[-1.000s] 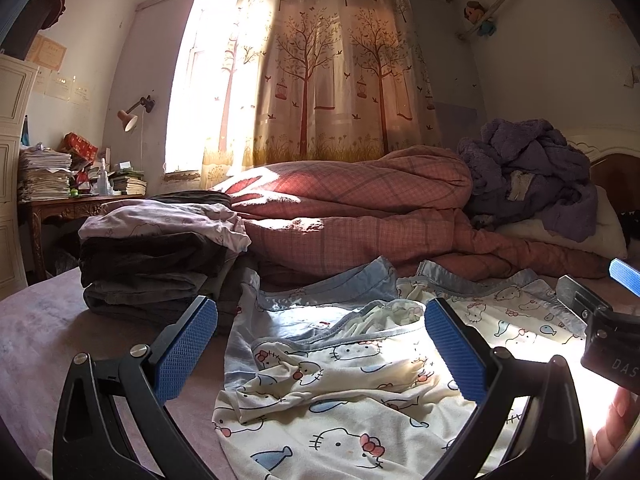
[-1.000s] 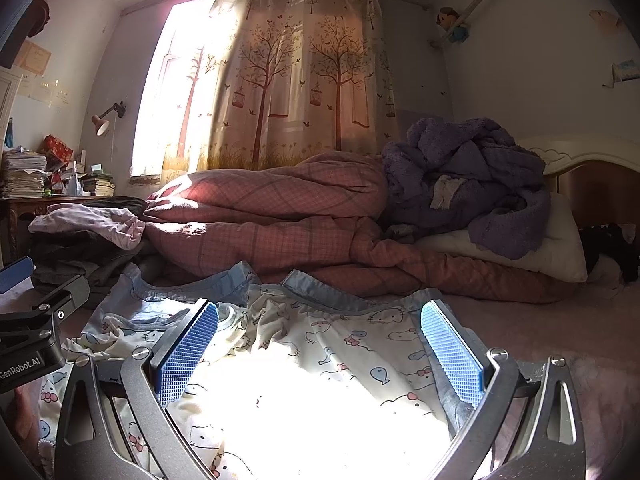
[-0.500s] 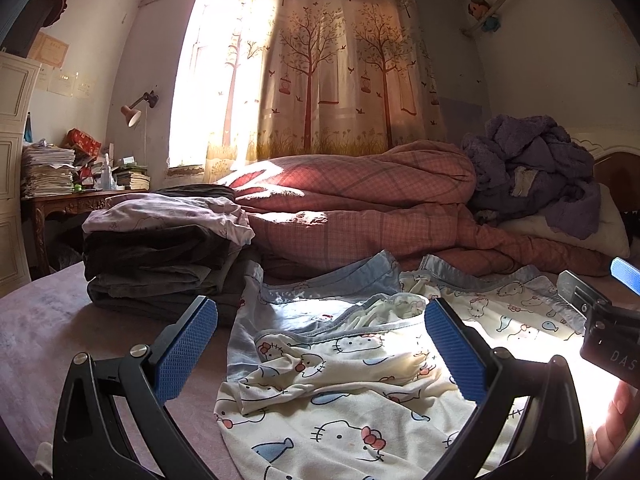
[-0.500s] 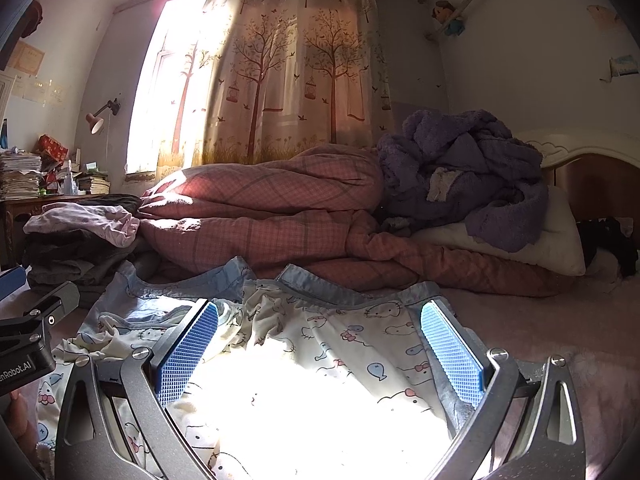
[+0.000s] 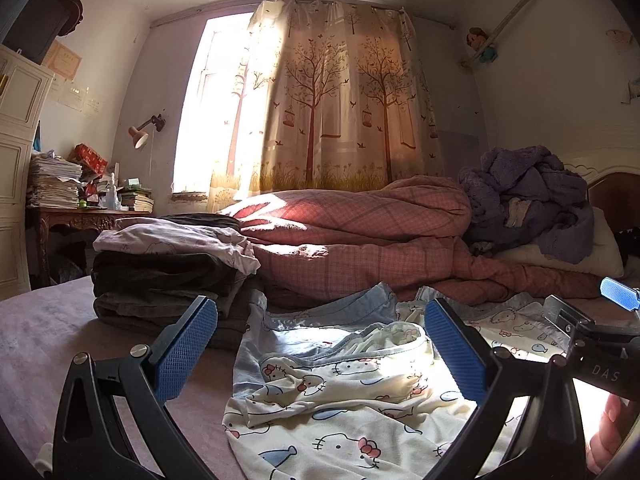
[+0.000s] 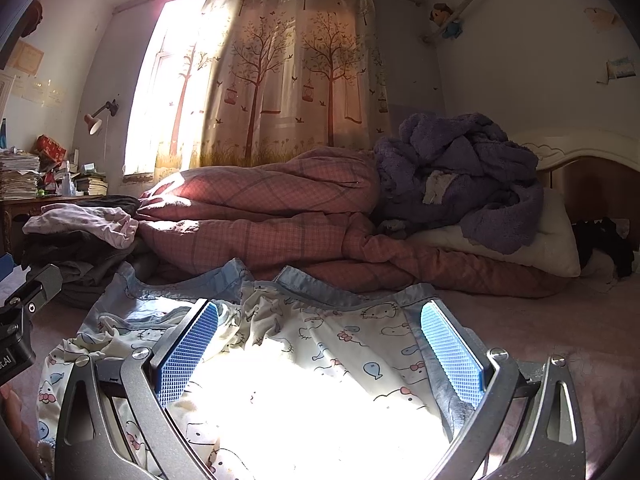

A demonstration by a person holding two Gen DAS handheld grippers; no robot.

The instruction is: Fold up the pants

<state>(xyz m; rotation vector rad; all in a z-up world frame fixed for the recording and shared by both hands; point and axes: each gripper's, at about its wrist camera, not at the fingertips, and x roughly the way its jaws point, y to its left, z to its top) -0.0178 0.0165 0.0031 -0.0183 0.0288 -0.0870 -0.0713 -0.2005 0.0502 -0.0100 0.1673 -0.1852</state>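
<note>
On the pink bedsheet, cartoon-print pajama pants with blue trim lay spread out in front of a rolled pink checked quilt. Left gripper and right gripper each hovered low over the pants, jaws spread wide, gripping nothing. A stack of folded clothes sat just left of the pants.

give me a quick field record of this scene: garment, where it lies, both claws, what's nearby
garment: cream cartoon-cat print pants with blue trim, spread out and rumpled, not yet folded
surface: pinkish bed sheet
left claw: open, over the left part of the pants, nothing gripped
right claw: open, over the right part of the pants, nothing gripped
left of pants: stack of folded dark clothes
behind pants: bunched pink plaid quilt
far right: heaped purple fleece blanket on a white pillow
</note>
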